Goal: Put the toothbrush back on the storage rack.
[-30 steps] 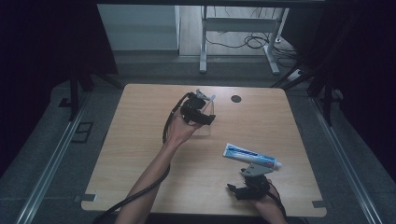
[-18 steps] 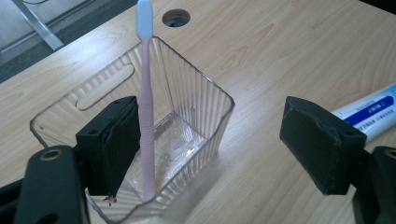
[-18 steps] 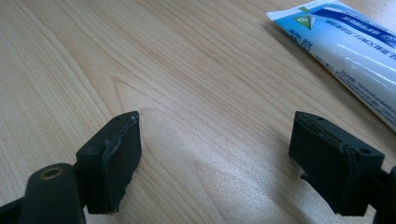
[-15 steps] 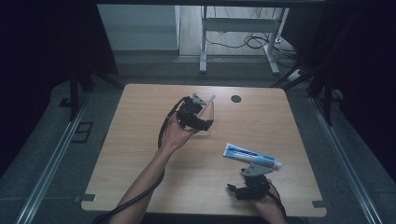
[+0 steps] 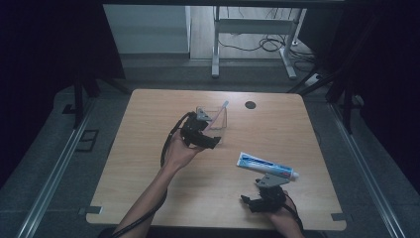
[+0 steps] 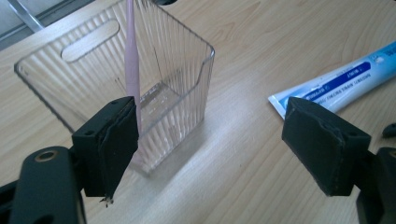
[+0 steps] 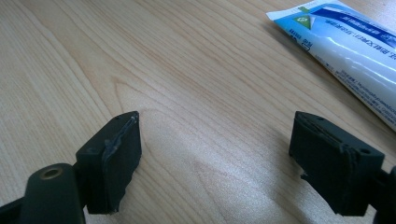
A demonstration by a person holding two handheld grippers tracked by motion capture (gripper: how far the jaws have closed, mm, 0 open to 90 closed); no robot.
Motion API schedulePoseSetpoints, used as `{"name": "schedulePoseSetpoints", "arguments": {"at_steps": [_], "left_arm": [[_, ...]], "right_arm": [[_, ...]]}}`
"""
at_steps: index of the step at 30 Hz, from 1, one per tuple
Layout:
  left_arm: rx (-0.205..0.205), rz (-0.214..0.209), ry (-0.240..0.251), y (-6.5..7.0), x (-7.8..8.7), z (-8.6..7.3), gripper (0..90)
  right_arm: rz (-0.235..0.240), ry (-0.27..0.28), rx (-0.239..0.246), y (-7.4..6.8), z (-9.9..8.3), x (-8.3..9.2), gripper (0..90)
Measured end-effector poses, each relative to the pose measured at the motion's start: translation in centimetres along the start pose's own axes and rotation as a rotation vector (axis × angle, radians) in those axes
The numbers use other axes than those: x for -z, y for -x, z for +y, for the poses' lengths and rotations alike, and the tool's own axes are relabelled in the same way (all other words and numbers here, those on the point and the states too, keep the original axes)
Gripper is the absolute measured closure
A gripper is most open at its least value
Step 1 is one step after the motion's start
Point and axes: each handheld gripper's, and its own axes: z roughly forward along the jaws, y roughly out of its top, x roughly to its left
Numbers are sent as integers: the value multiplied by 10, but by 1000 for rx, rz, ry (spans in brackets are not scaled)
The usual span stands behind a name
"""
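A clear ribbed cup (image 5: 216, 119) stands upright on the far middle of the table, with a pink toothbrush (image 5: 222, 108) leaning in it. My left gripper (image 5: 214, 142) hovers just in front of the cup, open. Its jaws have just been opening, and nothing is between them. In the left gripper view the cup (image 6: 116, 79) and toothbrush (image 6: 132, 56) rise beyond the left jaw of that gripper (image 6: 210, 144), and the toothpaste (image 6: 336, 79) lies to the right. The blue-and-white toothpaste tube (image 5: 267, 166) lies flat, just beyond my right gripper (image 5: 250, 202). That gripper (image 7: 215, 158) stands open over bare wood, with the tube (image 7: 355, 56) at upper right.
A small black round disc (image 5: 250, 104) sits near the far edge of the wooden table (image 5: 138, 193). Beyond the table stand a metal desk frame (image 5: 215, 49) and cables on the floor. Dark surroundings flank both sides.
My left gripper has drawn back from the cup toward the person, leaving the cup and toothbrush standing free. The right gripper and the toothpaste have not moved.
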Motion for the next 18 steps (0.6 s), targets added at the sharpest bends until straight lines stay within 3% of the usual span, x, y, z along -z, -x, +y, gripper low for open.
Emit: {"name": "schedulePoseSetpoints", "arguments": {"at_steps": [18], "left_arm": [[54, -35, 13, 2, 12, -38, 184]], "right_arm": [[0, -1, -1, 0, 0, 0, 168]]}}
